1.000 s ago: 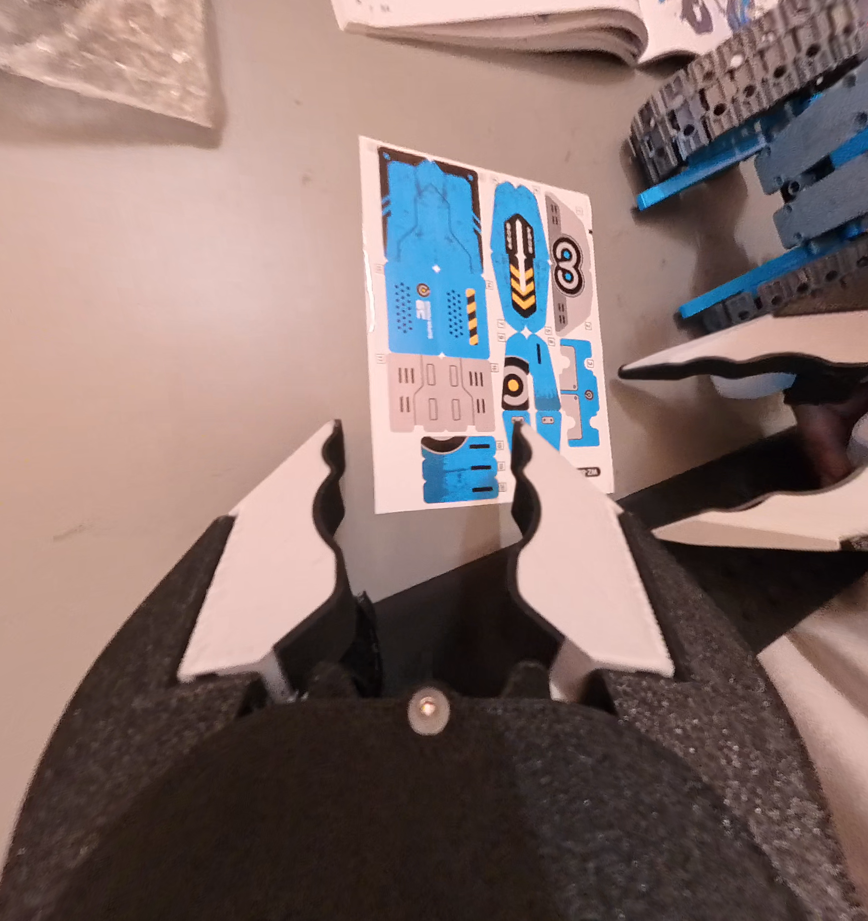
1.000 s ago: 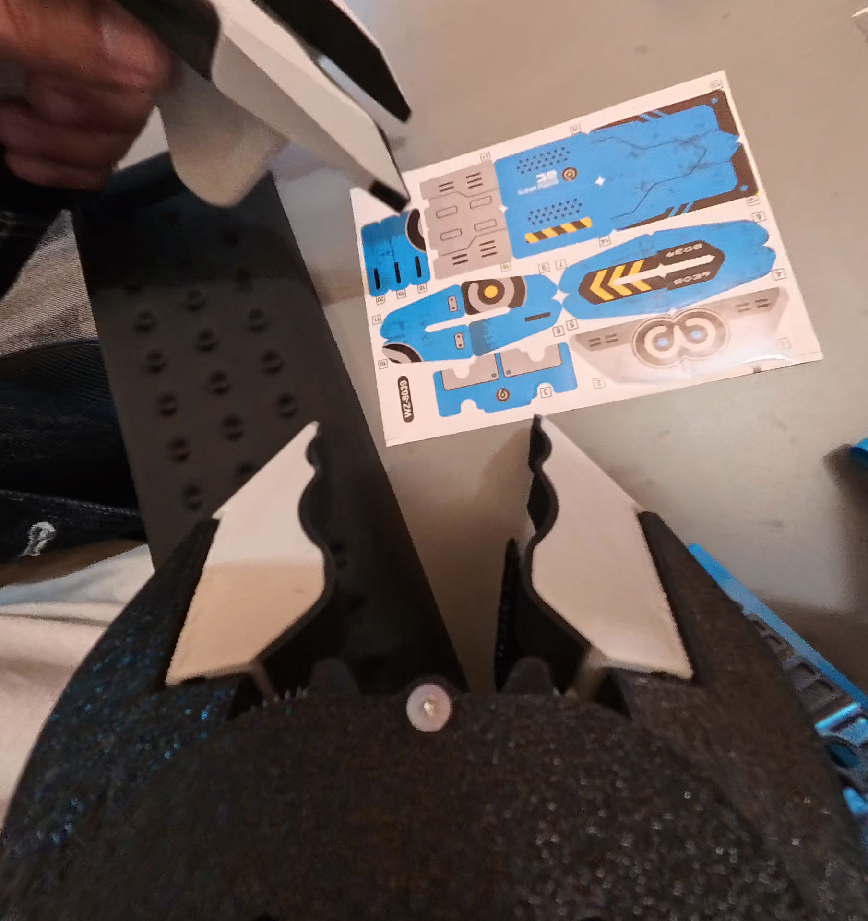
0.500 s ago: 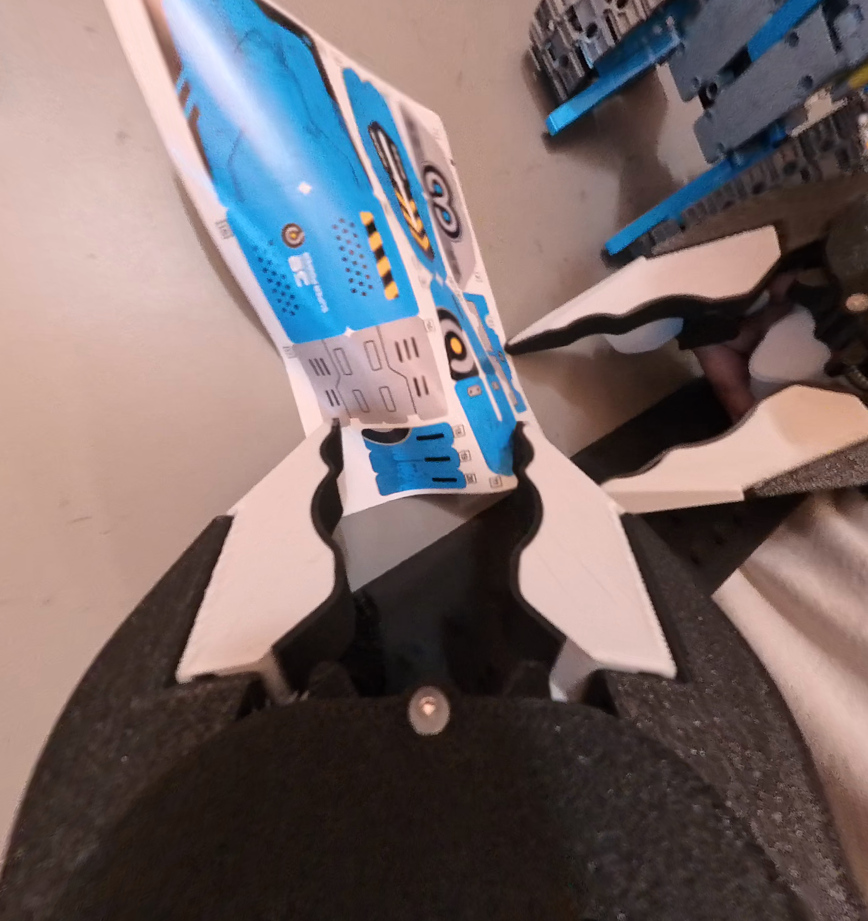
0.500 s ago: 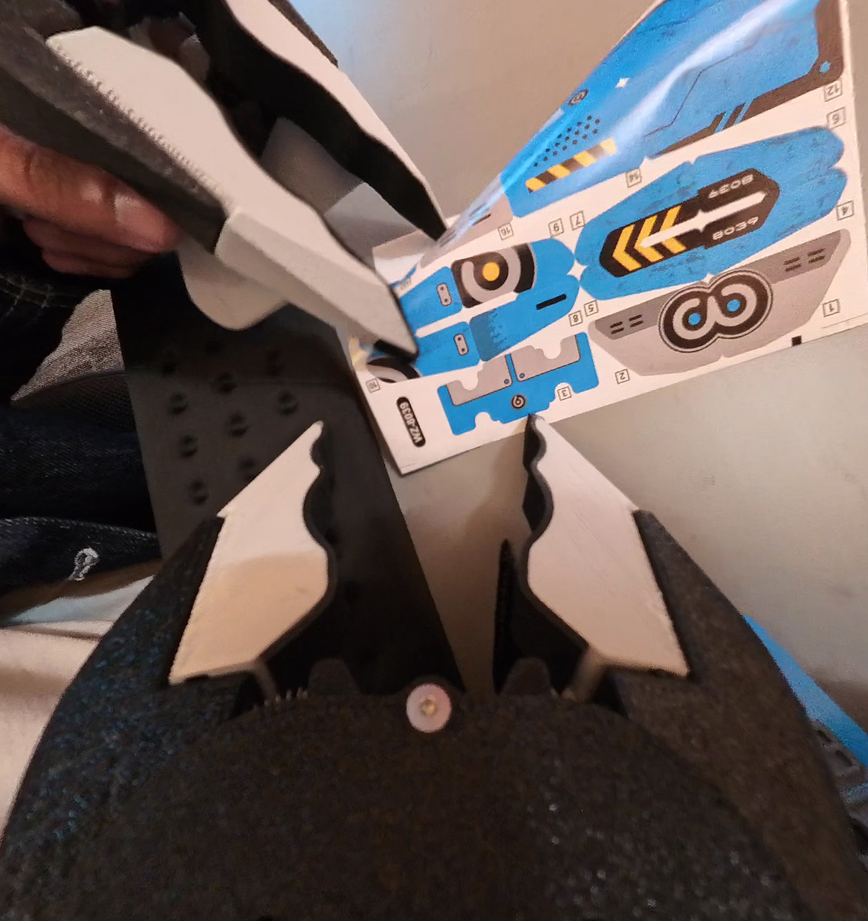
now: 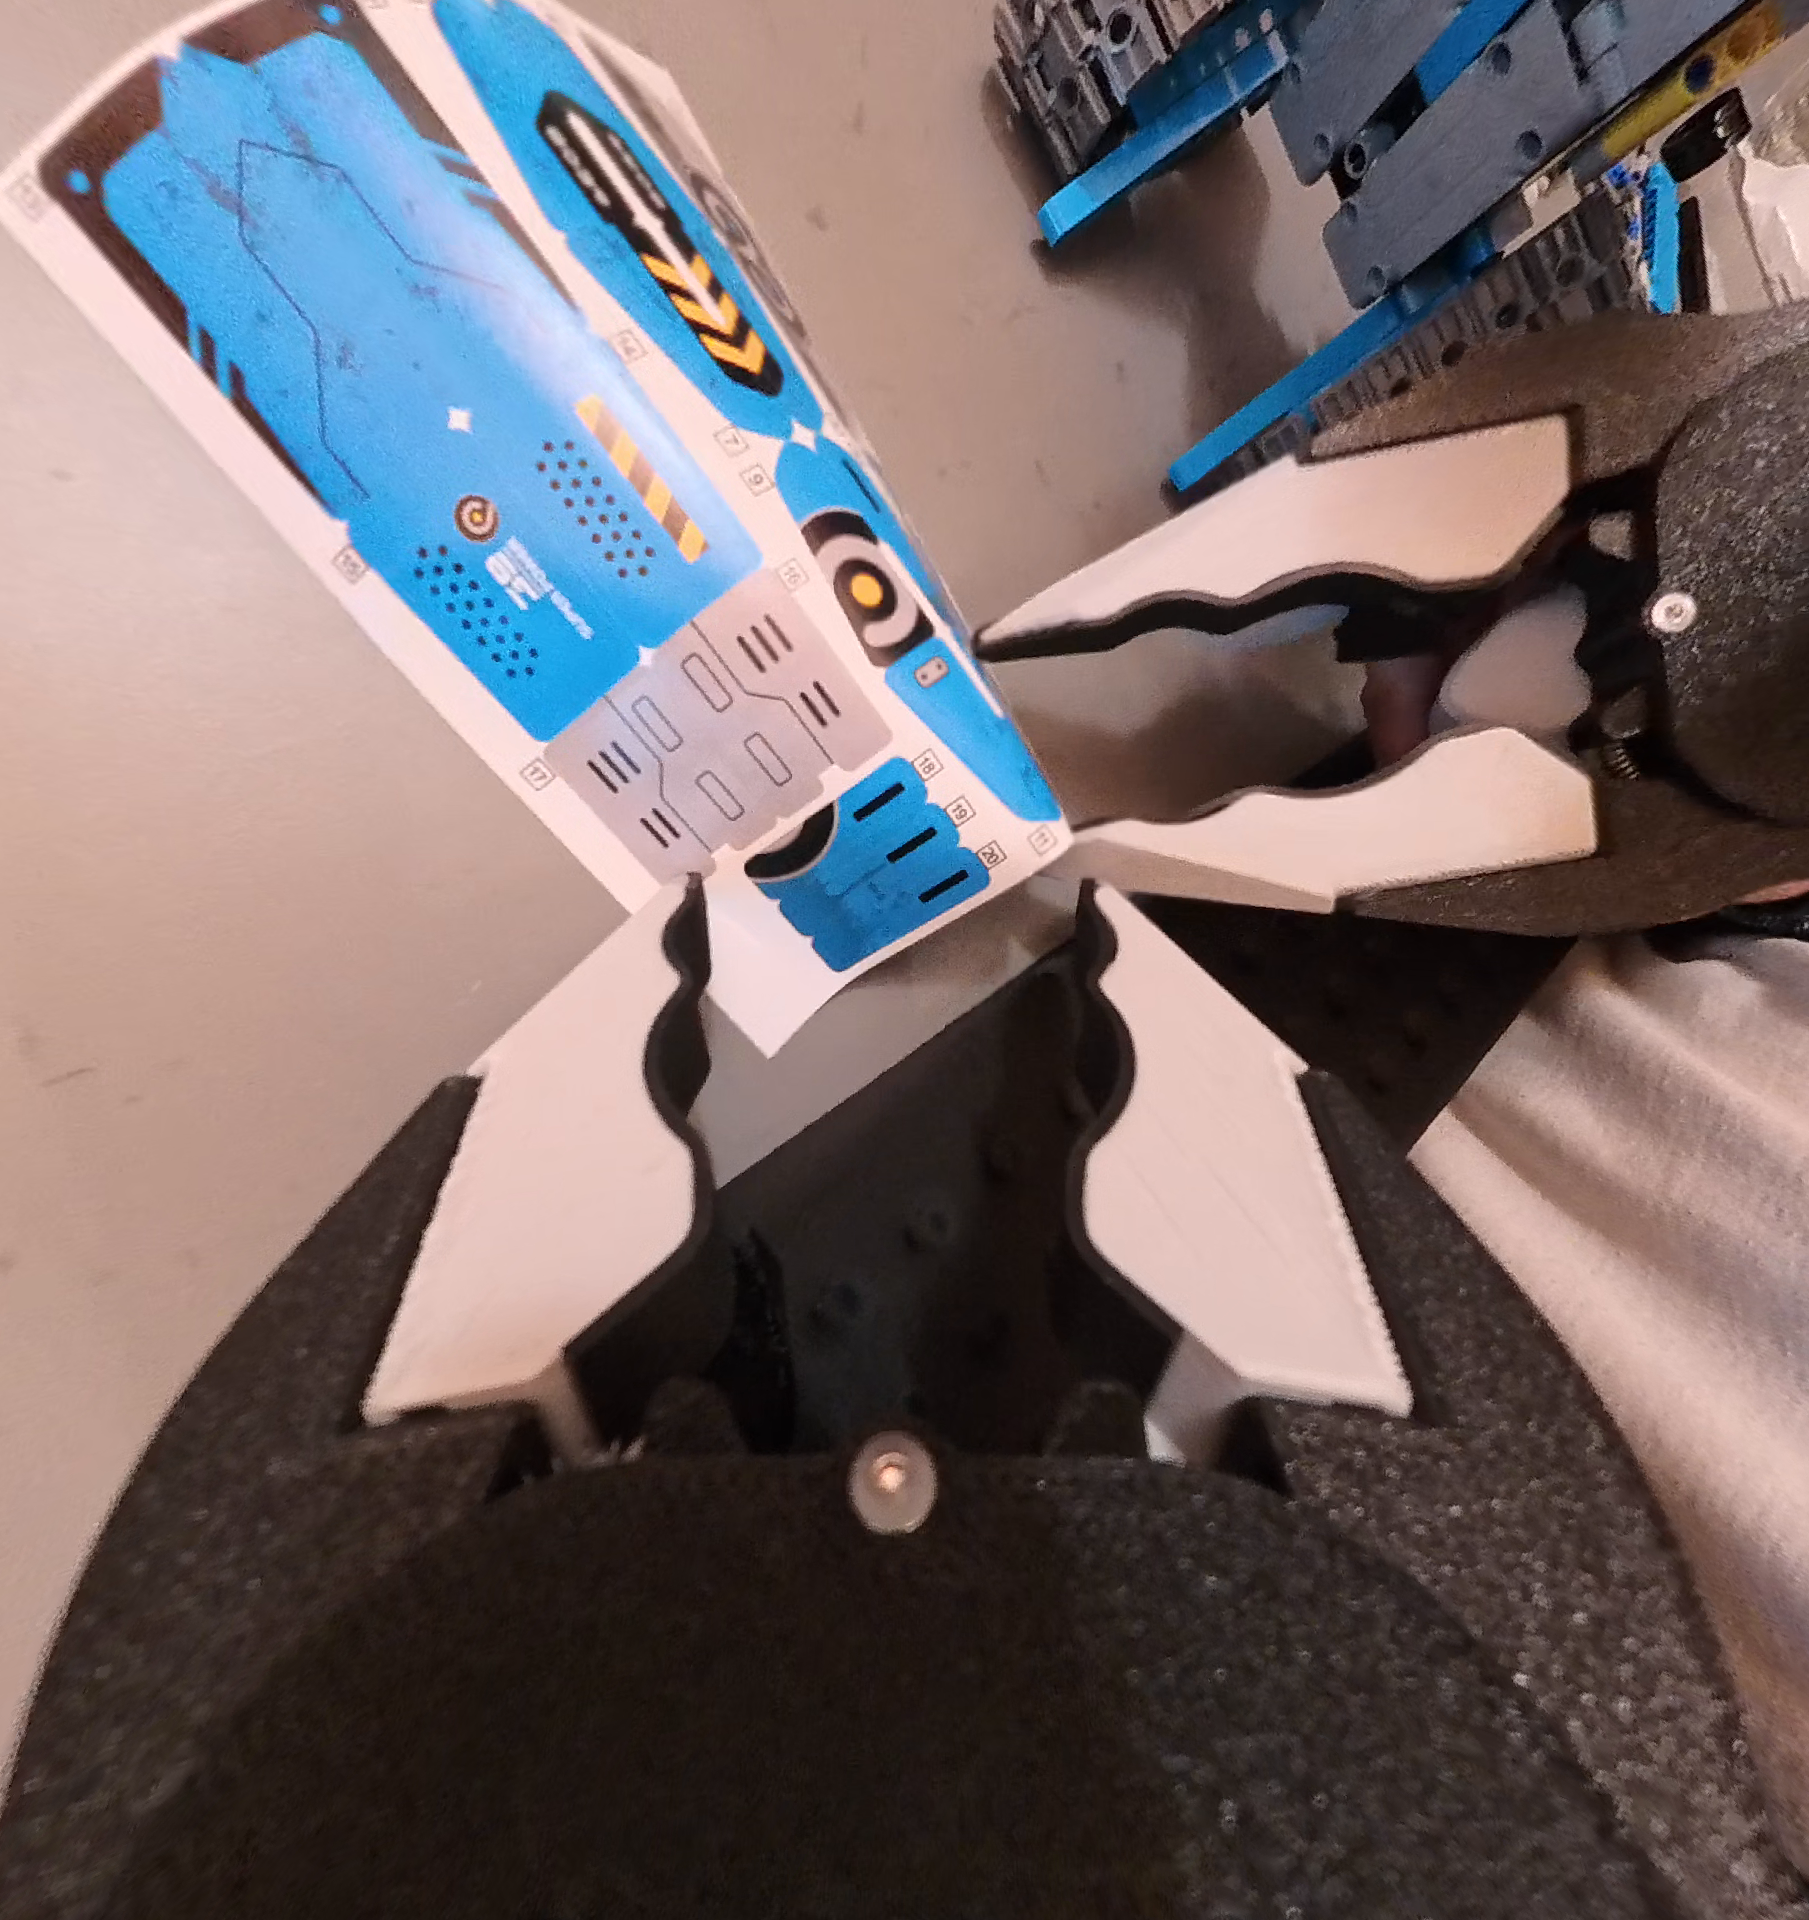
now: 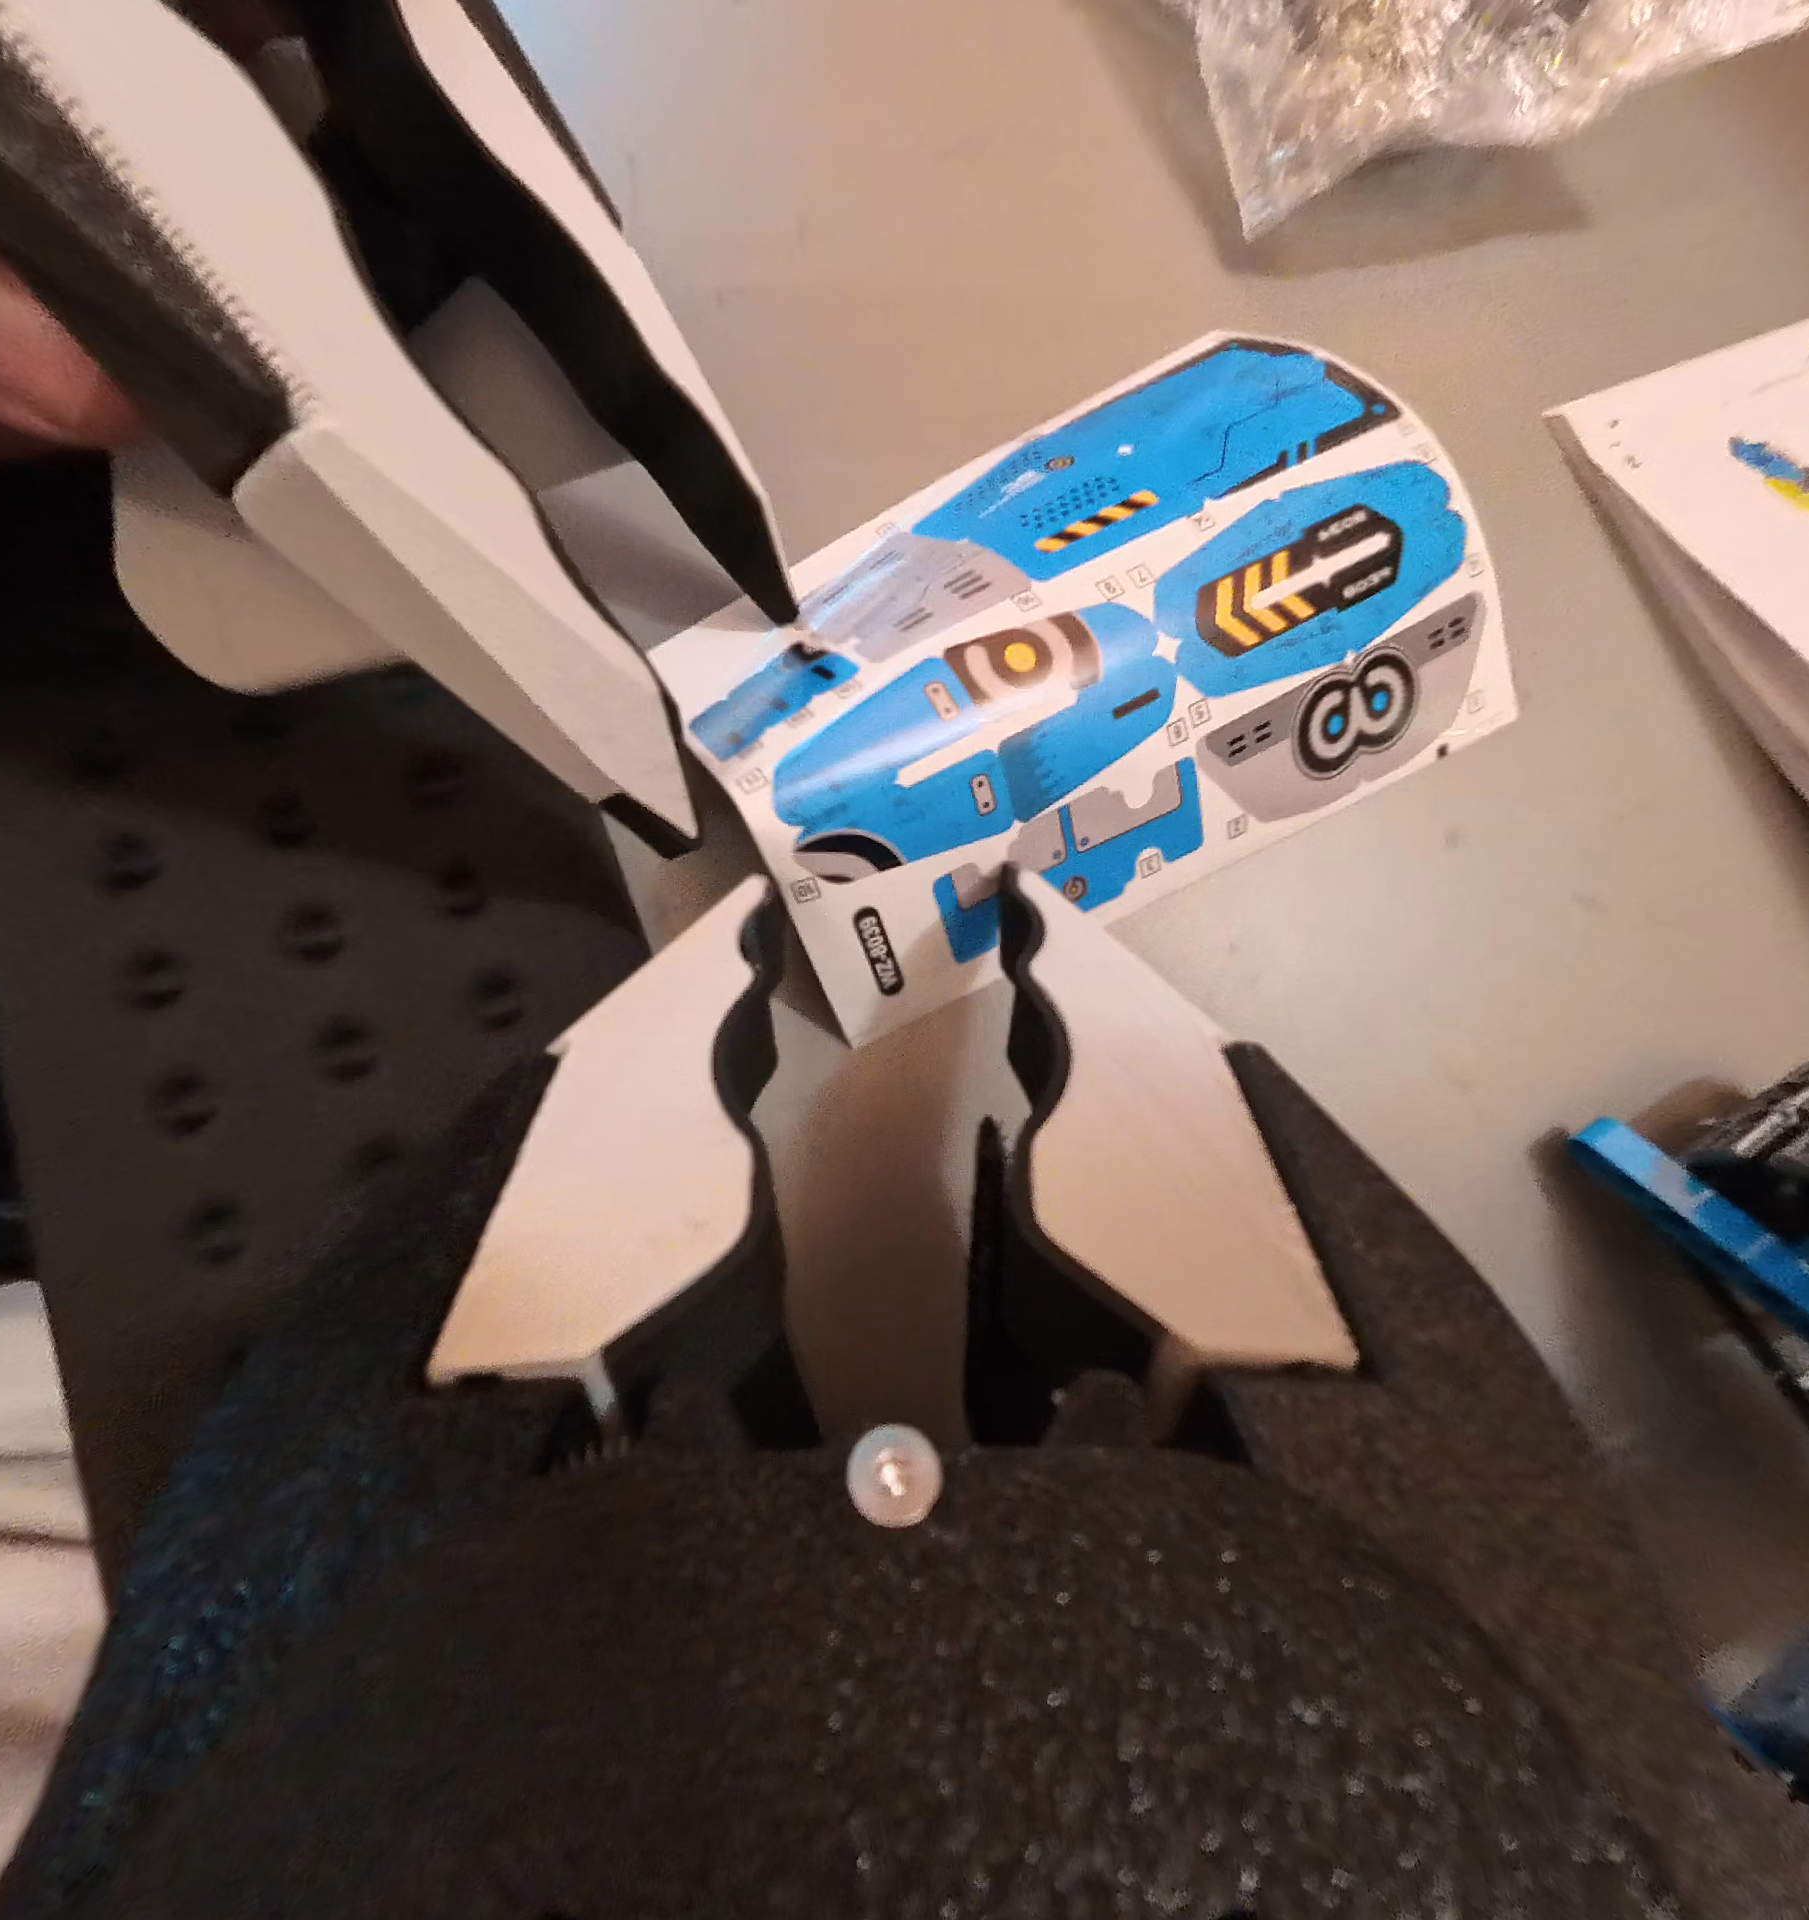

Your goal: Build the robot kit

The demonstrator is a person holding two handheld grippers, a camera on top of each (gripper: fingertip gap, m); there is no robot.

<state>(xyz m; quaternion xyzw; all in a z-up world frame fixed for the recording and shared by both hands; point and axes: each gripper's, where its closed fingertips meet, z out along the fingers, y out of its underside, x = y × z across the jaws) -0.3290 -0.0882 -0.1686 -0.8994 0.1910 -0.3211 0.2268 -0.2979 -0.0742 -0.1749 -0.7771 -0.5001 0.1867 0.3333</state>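
A sticker sheet (image 5: 526, 499) with blue, grey and black decals stands bent up off the grey table; it also shows in the right wrist view (image 6: 1087, 707). My left gripper (image 5: 887, 888) is open, and the sheet's near corner lies between its fingertips. My right gripper (image 6: 884, 883) is open but narrow, with the sheet's other near corner between its fingertips. In the left wrist view the right gripper (image 5: 1030, 740) comes in from the right at the sheet's edge. In the right wrist view the left gripper (image 6: 723, 722) comes in from the upper left.
A blue and grey brick model (image 5: 1451, 156) stands at the back right, also in the right wrist view (image 6: 1762, 1195). A booklet (image 6: 1731, 540) and a clear plastic bag (image 6: 1451, 83) lie beyond. A black perforated plate (image 6: 256, 935) lies under the grippers. A hand (image 6: 6, 384) holds the left gripper. Tip to tip, the grippers are about 4 cm apart. The black perforated plate (image 6: 256, 935) is about 7 cm from my left fingertips.
The sheet lay flat a second ago and now stands curled up between both grippers. Both grippers have moved onto its near edge. The right gripper's jaws have narrowed.
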